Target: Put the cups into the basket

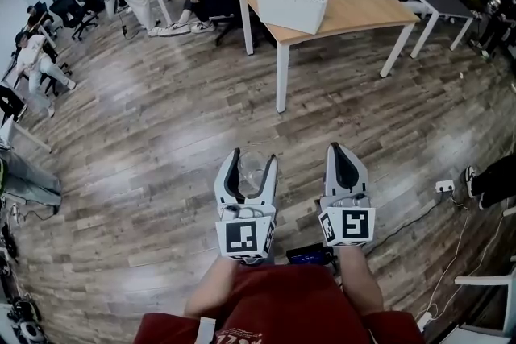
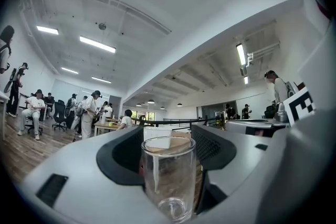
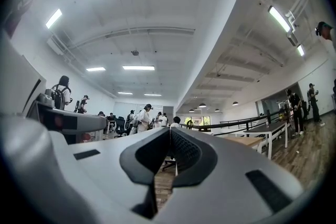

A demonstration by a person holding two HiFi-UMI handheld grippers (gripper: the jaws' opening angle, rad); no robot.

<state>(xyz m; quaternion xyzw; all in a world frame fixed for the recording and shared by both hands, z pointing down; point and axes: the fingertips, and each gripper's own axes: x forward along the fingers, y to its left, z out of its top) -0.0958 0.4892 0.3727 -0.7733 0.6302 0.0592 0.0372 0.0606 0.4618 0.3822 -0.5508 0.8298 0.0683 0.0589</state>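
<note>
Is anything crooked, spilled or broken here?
Nothing looks spilled or broken. The only crooked thing is the white basket, which looks turned at an angle to the edges of the wooden table. The glass cup stands upright between the jaws of the left gripper.

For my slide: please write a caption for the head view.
A glass cup held in the left claw, right claw shut and empty, white basket on the table.
</note>
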